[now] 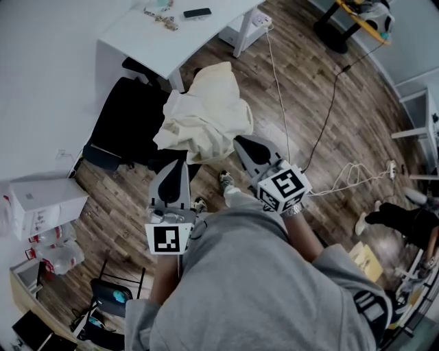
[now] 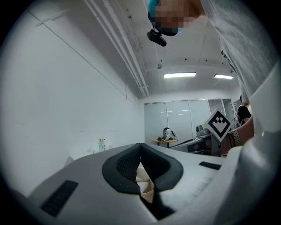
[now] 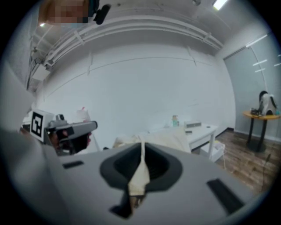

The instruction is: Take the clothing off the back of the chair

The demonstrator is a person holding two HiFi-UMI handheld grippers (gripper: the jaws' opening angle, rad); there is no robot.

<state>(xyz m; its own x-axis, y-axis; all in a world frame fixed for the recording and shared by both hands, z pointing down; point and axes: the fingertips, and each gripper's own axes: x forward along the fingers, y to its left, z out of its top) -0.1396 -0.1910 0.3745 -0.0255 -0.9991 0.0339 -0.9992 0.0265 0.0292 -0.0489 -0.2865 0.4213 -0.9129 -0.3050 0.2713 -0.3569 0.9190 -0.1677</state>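
Note:
A cream garment (image 1: 206, 113) hangs bunched in front of me, above the black chair (image 1: 130, 120) beside the desk. My left gripper (image 1: 175, 163) is shut on its lower left edge. My right gripper (image 1: 240, 142) is shut on its lower right edge. In the left gripper view a fold of cream cloth (image 2: 144, 180) is pinched where the jaws of the left gripper (image 2: 141, 147) meet. The right gripper view shows a strip of the cloth (image 3: 139, 173) clamped in the right gripper (image 3: 141, 145), with the rest of the garment (image 3: 167, 138) beyond.
A white desk (image 1: 137, 34) with a phone (image 1: 197, 12) stands behind the chair. White cables (image 1: 343, 175) trail over the wood floor at the right. A white box (image 1: 41, 202) sits at the left. Another person's legs (image 1: 398, 219) are at the right edge.

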